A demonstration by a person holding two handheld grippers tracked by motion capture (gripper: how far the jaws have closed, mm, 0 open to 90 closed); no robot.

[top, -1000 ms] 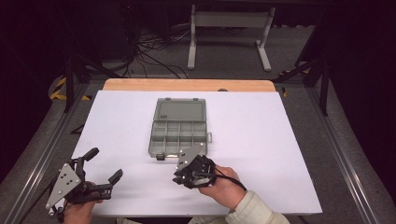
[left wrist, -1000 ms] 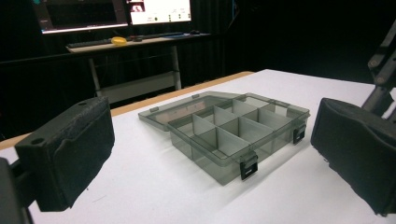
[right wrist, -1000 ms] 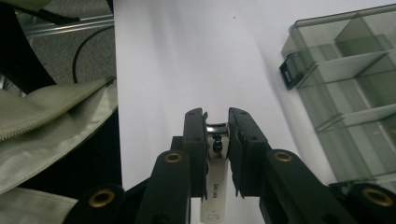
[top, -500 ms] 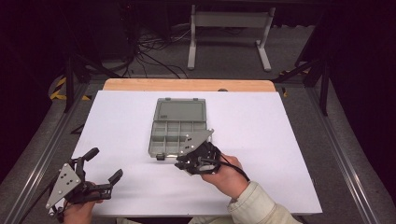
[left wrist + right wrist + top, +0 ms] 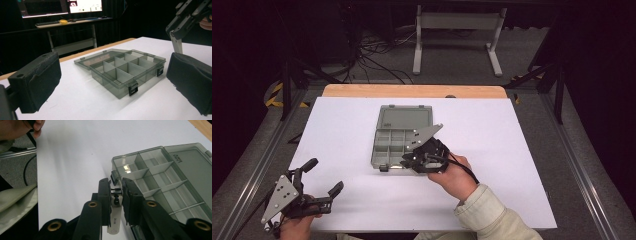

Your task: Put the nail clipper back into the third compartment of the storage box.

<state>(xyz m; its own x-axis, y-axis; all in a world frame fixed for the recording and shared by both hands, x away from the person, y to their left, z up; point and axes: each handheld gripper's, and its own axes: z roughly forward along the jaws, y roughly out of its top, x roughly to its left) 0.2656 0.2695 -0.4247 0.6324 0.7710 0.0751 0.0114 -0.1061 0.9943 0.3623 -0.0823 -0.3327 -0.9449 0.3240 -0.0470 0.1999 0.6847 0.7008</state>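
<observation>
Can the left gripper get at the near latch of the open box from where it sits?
Probably yes: the left gripper is open and bare white table lies between it and the box latch.

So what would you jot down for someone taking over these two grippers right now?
Left gripper: open, empty, at the white table's near left corner.
Right gripper: shut on a small silver-and-black metal part, too small to identify, at the near right corner of the grey see-through plastic compartment box.
Box: lid open, compartments look empty.
Done: part picked up.
Left: probably drop it into a compartment.
</observation>
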